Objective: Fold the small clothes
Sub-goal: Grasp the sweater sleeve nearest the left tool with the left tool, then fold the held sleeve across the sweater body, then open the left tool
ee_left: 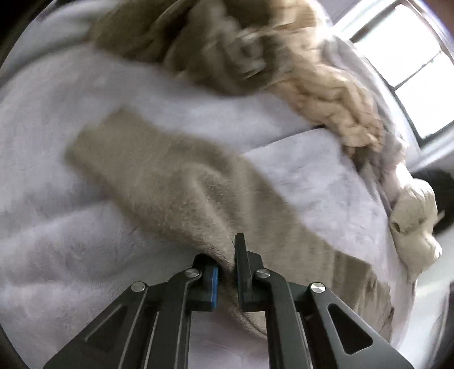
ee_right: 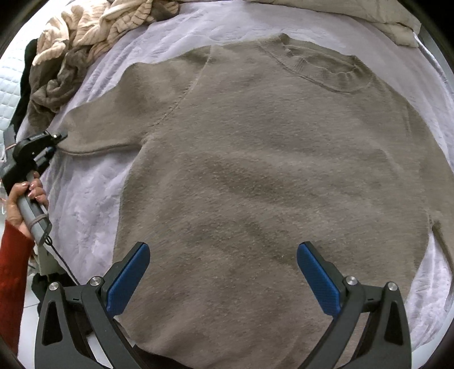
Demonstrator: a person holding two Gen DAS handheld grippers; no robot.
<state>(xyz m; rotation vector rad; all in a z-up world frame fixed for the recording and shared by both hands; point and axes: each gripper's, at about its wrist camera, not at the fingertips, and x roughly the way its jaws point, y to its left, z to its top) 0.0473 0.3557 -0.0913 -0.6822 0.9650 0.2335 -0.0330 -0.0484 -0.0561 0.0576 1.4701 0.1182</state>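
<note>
A taupe fuzzy sweater (ee_right: pixel 255 170) lies flat, front up, on a pale lilac bed cover (ee_right: pixel 93 198), neckline at the far side. My right gripper (ee_right: pixel 224 266) hovers open over the sweater's lower body with nothing between its blue pads (ee_right: pixel 130 275). My left gripper (ee_left: pixel 227 272) is shut on the cuff end of the sweater's left sleeve (ee_left: pixel 176 176), which bunches up between the fingers. In the right wrist view the left gripper (ee_right: pixel 58 137) shows at the far left, held by a hand (ee_right: pixel 20 198) in a red sleeve.
A heap of cream and brown knitted clothes (ee_right: pixel 93 31) lies at the far left corner of the bed; the clothes heap (ee_left: pixel 255 51) also fills the top of the left wrist view. A beige pillow (ee_right: pixel 369 17) sits at the far right. A bright window (ee_left: pixel 405 68) stands beyond.
</note>
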